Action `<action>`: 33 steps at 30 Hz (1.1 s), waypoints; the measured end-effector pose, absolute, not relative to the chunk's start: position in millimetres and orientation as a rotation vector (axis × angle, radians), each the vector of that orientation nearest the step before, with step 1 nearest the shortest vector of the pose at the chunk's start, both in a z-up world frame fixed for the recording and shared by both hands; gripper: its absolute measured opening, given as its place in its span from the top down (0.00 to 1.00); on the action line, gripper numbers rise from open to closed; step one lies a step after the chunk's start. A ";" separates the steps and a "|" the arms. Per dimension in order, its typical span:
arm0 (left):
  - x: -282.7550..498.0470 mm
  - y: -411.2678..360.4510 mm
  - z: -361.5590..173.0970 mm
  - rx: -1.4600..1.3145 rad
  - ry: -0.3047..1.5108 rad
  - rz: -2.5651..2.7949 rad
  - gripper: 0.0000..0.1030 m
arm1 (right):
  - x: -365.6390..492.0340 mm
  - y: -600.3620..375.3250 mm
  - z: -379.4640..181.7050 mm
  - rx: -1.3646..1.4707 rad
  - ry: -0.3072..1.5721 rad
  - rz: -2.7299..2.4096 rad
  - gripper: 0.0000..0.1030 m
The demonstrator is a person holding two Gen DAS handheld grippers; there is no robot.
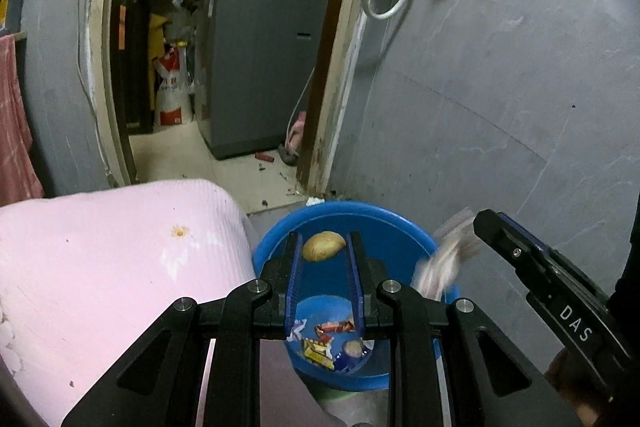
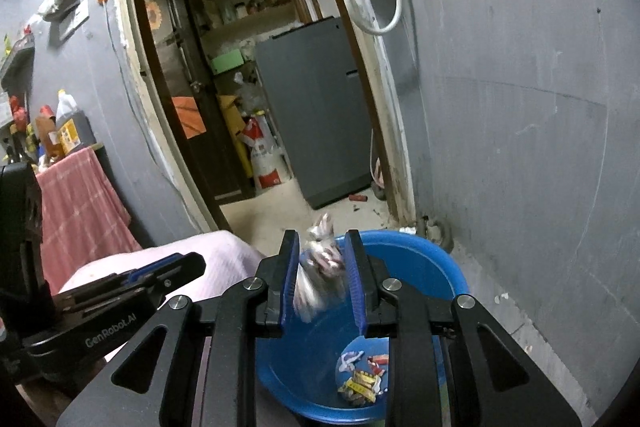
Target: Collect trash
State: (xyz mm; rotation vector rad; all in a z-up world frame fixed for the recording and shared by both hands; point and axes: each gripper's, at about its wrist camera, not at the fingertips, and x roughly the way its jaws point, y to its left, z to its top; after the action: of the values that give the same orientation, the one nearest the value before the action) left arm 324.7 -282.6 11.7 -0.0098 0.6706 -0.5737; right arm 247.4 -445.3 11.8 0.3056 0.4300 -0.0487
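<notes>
A blue plastic tub point(image 1: 404, 227) stands on the floor beside the pink bed, with several candy wrappers point(image 1: 326, 341) on its bottom. It also shows in the right wrist view point(image 2: 424, 259) with the wrappers point(image 2: 362, 377). My left gripper point(image 1: 324, 239) is open above the tub; a yellowish potato-like lump point(image 1: 323, 246) sits between its fingertips, blurred, apparently loose in the air. My right gripper point(image 2: 322, 243) is open over the tub's near rim, and a crumpled silvery-pink wrapper point(image 2: 320, 271) hangs blurred between its fingers. That wrapper also shows in the left wrist view point(image 1: 440, 263).
A pink quilted bed point(image 1: 112, 267) lies to the left of the tub. A grey wall point(image 1: 500, 87) stands behind and to the right. A doorway leads to a grey fridge point(image 1: 260, 67) and sacks. A red cloth-covered table with bottles point(image 2: 68, 143) stands far left.
</notes>
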 end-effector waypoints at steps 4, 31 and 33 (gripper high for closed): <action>330.1 -283.0 5.7 -0.036 0.703 -0.584 0.82 | 249.9 -447.3 7.6 0.317 0.446 -0.047 0.79; 321.6 -225.0 33.6 -0.178 0.628 -0.516 0.14 | 235.3 -441.8 21.5 0.290 0.368 -0.078 0.30; 316.3 -215.8 40.4 -0.172 0.584 -0.480 0.05 | 232.8 -439.1 25.3 0.282 0.349 -0.078 0.24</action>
State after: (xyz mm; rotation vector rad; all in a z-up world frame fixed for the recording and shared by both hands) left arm 316.3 -215.8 40.4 -0.1716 0.5843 -0.4800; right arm 232.8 -439.1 25.3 0.2823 0.3490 -0.0779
